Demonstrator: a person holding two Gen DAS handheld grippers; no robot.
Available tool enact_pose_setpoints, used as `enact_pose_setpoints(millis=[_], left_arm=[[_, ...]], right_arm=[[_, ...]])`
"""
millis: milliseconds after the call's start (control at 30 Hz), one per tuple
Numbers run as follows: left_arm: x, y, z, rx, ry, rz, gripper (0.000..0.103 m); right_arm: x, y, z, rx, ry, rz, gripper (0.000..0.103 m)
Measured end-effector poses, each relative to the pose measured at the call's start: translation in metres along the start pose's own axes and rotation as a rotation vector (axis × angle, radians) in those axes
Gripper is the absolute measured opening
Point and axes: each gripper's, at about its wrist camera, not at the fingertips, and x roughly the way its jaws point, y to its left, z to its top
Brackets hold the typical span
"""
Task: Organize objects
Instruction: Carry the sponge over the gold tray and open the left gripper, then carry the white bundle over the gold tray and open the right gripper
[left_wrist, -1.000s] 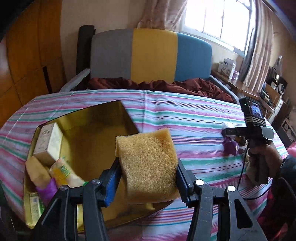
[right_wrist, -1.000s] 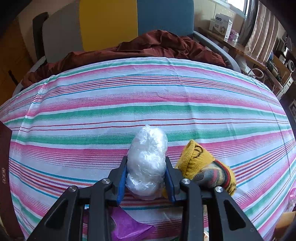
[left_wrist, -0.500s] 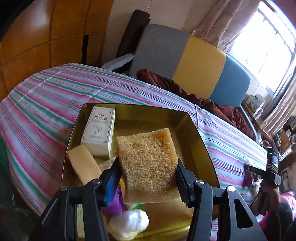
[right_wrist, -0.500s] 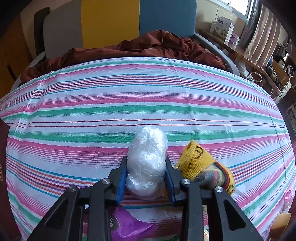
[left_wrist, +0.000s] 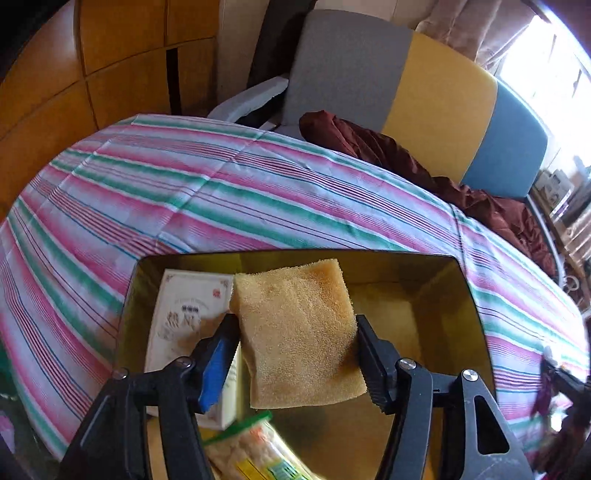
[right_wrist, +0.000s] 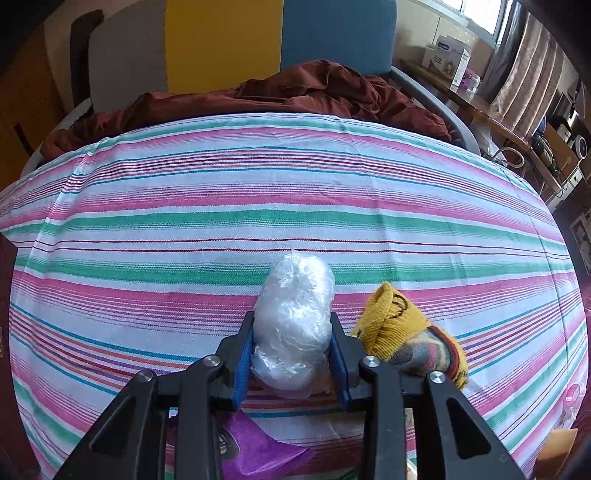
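Note:
My left gripper (left_wrist: 293, 334) is shut on a tan sponge (left_wrist: 297, 332) and holds it above the open gold tin (left_wrist: 469, 306). In the tin lie a white carton (left_wrist: 184, 321) at the left and a clear snack bag (left_wrist: 255, 454) at the near edge. My right gripper (right_wrist: 293, 343) is shut on a crumpled clear plastic bag (right_wrist: 293, 321), low over the striped tablecloth (right_wrist: 258, 206). A yellow striped sock (right_wrist: 406, 332) lies just right of it and a purple wrapper (right_wrist: 258, 450) lies beneath the gripper.
A chair (left_wrist: 406, 92) with grey, yellow and blue panels stands behind the table with dark red cloth (right_wrist: 295, 92) on its seat. A wooden wall (left_wrist: 74, 74) is at the left. A cluttered side table (right_wrist: 498, 110) stands at the right.
My left gripper has swung left and down with the sponge, from over the tin's right edge to over its inside, closer to it. The right gripper has stayed put with the plastic bag.

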Motion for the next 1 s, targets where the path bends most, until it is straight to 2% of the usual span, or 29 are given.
enact_pose_setpoints(millis=[33,133,267,333,433,600,700,833,1000], left_arm=[[0.001,0.001,0.001,-0.006,-0.004,0.016,0.068],[0.0,0.005,0.001,-0.005,-0.007,-0.011,0.078],[-0.021,0.01,-0.007,-0.033,-0.053,-0.012,0.076],[-0.037,0.007,-0.016,-0.005,-0.099,-0.006,0.076],[-0.062,0.004,-0.041,0.034,-0.165,0.025,0.077],[-0.1,0.001,-0.085,0.095,-0.226,0.067,0.078],[-0.114,0.002,-0.103,0.1,-0.242,0.083,0.08],[-0.126,0.008,-0.118,0.084,-0.249,0.07,0.082],[-0.133,0.013,-0.126,0.071,-0.265,0.062,0.082]], right_arm=[[0.0,0.0,0.0,-0.001,0.0,-0.001,0.035],[0.001,0.001,0.0,-0.004,-0.002,-0.004,0.035],[0.001,0.001,0.0,-0.003,-0.004,-0.003,0.035],[0.001,0.002,0.0,-0.005,-0.005,-0.005,0.035],[-0.001,0.001,0.0,-0.001,-0.011,-0.007,0.035],[-0.012,0.001,0.002,0.011,-0.057,0.011,0.035],[-0.023,0.003,0.001,0.017,-0.091,0.037,0.035],[-0.041,0.011,-0.001,0.009,-0.121,0.078,0.035],[-0.077,0.041,-0.007,-0.052,-0.159,0.126,0.035]])
